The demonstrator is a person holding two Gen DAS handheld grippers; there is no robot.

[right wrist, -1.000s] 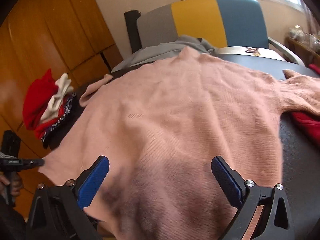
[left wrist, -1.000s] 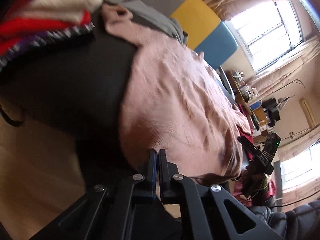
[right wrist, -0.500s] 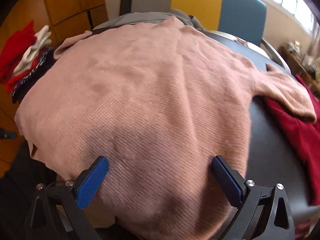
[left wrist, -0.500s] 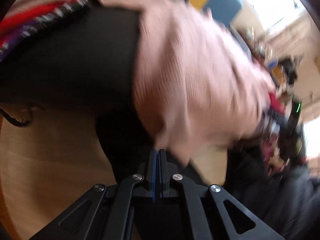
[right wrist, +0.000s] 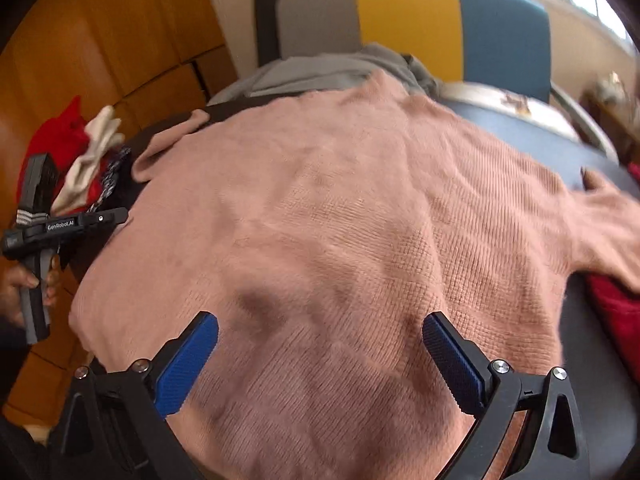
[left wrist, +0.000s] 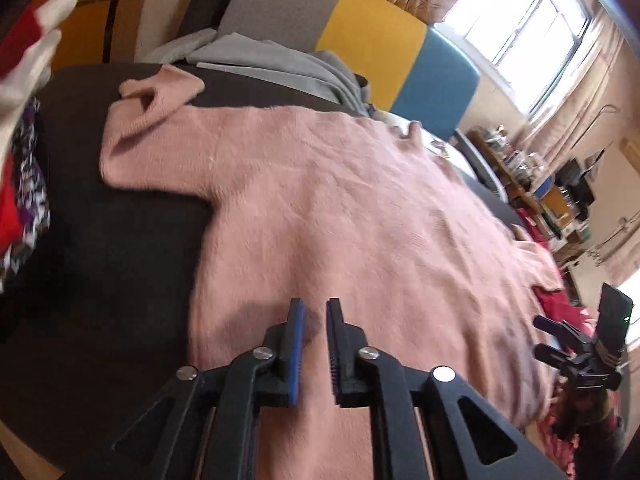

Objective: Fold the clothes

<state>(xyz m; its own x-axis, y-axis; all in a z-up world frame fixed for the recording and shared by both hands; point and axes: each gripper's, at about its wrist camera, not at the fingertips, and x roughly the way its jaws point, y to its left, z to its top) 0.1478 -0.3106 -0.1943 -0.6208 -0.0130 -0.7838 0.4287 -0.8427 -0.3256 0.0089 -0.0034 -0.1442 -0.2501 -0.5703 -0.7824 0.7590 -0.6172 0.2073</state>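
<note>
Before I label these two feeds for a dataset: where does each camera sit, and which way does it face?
Left wrist: rides the left gripper, looking down its slightly parted fingers across the pink sweater toward the window; the right gripper shows at right.
Right wrist: rides the right gripper, jaws wide, facing the striped chair; the left gripper and the hand holding it show at left.
Shared: sweater, chair, grey garment, each other's gripper.

Black fingers (right wrist: 188,364) with blue ribbed pads, silver screws
</note>
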